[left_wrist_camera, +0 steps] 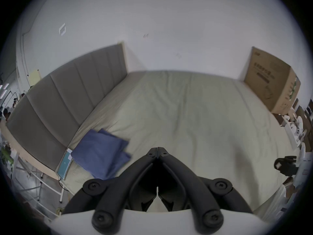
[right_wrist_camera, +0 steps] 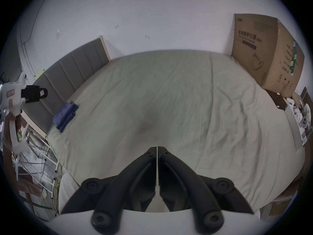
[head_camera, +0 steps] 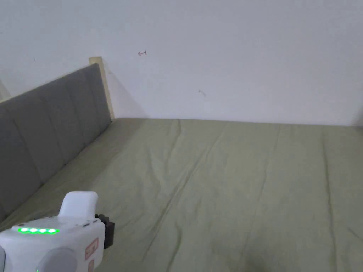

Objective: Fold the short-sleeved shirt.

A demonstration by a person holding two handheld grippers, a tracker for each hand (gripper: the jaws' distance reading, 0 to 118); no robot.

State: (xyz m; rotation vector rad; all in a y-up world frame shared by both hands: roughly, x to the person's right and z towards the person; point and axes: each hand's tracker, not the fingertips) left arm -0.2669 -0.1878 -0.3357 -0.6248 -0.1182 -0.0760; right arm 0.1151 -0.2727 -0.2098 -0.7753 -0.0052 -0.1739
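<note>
We see the left gripper (left_wrist_camera: 157, 148) with its two black jaws pressed together, tip against tip, nothing between them, held above the pale green bed sheet (left_wrist_camera: 177, 113). Just ahead of it and to its left lies the short-sleeved shirt (left_wrist_camera: 100, 152), dark blue and already folded into a flat stack, resting on the sheet close to the grey padded headboard (left_wrist_camera: 67, 96). A thin teal-edged item (left_wrist_camera: 65, 165) lies at the bed's edge, partly under the shirt's near left corner. Off to the left gripper's right we see the right gripper (left_wrist_camera: 286, 165), small and dark against the bed's edge.

The right gripper's jaws, in its own view, are likewise closed, a hairline between the tips, gripping nothing, over bare sheet. Well ahead and to its left, the folded shirt sits beside the headboard; the left gripper hangs above and left of that. Farther off, ahead and to the right of both grippers, a large cardboard box (right_wrist_camera: 267, 52) stands against the white wall (right_wrist_camera: 152, 14).
</note>
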